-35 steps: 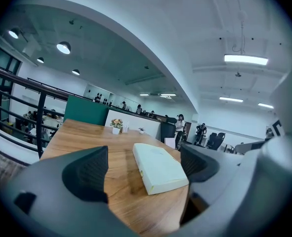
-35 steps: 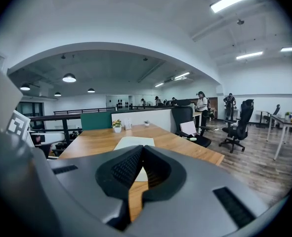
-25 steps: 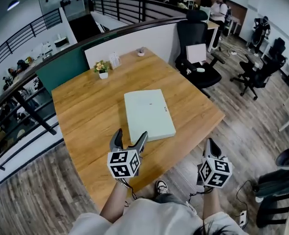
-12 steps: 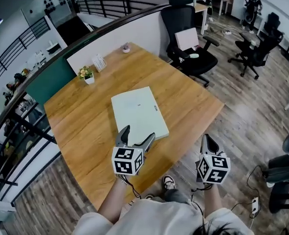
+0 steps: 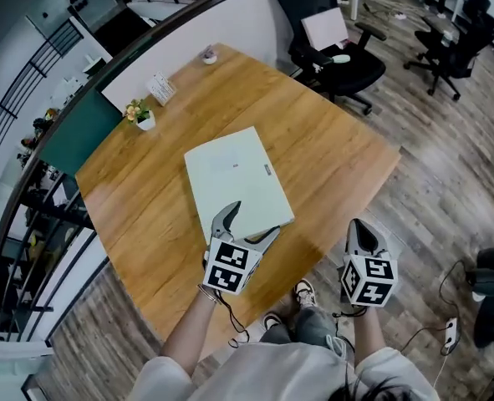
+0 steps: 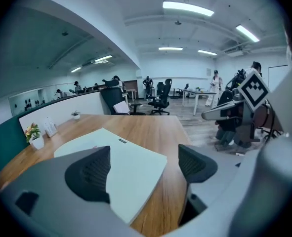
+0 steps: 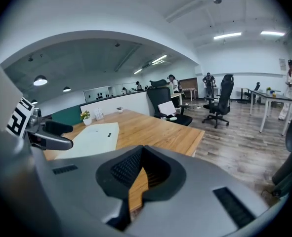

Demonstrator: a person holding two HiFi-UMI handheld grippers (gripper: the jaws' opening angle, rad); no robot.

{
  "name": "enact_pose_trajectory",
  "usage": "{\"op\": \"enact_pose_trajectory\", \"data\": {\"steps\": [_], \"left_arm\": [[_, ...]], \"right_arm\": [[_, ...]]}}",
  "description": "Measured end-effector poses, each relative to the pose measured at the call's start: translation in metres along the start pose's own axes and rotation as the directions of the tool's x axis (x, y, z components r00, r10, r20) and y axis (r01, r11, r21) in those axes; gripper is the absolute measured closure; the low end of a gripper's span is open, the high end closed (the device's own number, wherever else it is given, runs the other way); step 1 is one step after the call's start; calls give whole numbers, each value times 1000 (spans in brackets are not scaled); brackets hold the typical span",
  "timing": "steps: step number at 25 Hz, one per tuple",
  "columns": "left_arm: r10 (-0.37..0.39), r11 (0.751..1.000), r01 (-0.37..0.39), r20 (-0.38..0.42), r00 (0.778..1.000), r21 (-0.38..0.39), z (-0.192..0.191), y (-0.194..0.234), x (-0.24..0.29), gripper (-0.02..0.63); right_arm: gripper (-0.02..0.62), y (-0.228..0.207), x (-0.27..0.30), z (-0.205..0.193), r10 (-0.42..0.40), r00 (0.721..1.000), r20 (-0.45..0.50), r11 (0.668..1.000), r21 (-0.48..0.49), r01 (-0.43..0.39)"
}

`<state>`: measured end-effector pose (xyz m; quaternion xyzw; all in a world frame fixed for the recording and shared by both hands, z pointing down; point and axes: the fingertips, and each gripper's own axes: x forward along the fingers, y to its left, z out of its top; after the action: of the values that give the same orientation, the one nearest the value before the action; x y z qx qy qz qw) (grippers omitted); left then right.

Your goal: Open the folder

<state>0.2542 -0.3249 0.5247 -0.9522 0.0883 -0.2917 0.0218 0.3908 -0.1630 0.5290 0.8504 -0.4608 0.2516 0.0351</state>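
The pale green flat folder (image 5: 234,182) lies closed by the wooden table's (image 5: 330,149) near edge, its small dark label (image 5: 267,170) unreadable. The left gripper (image 5: 253,221), jaws wide and just closing a little, stands over its near corner without gripping; the right gripper (image 5: 357,226), jaws together and empty, hangs over plank flooring (image 5: 447,182).

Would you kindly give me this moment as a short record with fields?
folder: pale green, closed, flat on the wooden table
left gripper: open, jaws just closing slightly; folder's near corner between them, not gripped
right gripper: shut, empty, beyond the table's near edge
task: folder not yet opened
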Motion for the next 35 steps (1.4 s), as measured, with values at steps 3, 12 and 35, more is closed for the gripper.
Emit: {"op": "enact_pose_trajectory", "data": {"steps": [3,12,35], "left_arm": [[-64,995,69,-75,995,73,-7,-13,21,176],[-85,926,182,-287,954,330,-36,-32,64,184],[18,855,194,-400,916,481,-62,-31,97,319]], "right_arm": [[594,-4,12,-9,5,1000,-25,1000,11,-5],[594,-18,34,-34,12,996,-91,999,44,-8],[594,-21,57,-42,57,989,-137,998,23,-54]]}}
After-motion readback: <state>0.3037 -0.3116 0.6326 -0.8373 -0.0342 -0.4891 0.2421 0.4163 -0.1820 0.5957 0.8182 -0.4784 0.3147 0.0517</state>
